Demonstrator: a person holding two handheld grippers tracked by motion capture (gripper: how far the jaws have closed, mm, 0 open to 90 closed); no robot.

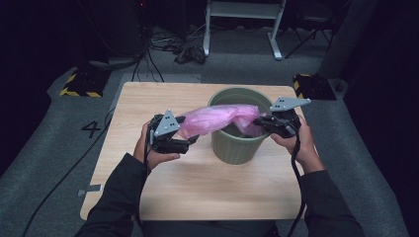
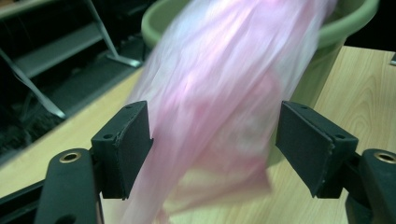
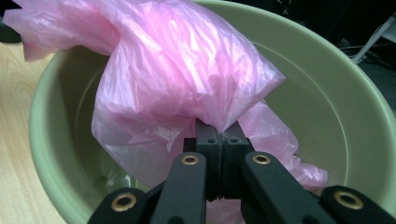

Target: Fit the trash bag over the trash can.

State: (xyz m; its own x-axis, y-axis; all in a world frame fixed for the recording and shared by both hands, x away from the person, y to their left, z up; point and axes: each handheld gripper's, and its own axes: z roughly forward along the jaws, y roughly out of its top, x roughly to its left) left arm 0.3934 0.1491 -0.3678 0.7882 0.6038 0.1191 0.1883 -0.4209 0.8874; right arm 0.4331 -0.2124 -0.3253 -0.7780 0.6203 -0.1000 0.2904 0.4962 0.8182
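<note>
A thin pink plastic bag [image 1: 217,118] drapes over the rim of a green bin [image 1: 232,148] standing on the wooden table [image 1: 197,182], and stretches out to the left. My left gripper [image 1: 191,139] is at the bag's left end. In the left gripper view its jaws [image 2: 212,144] stand open with the blurred bag [image 2: 219,93] hanging between them, a gap on the right side. My right gripper [image 1: 259,122] is at the bin's right rim. In the right gripper view it [image 3: 219,135] is shut on a fold of the bag [image 3: 177,74] above the bin's inside [image 3: 317,93].
The bin stands at the table's far right of centre, with bare wood in front and to the left. Beyond the far edge are floor cables [image 1: 163,44], a white table frame [image 1: 242,19] and two yellow-and-black striped bases [image 1: 81,84].
</note>
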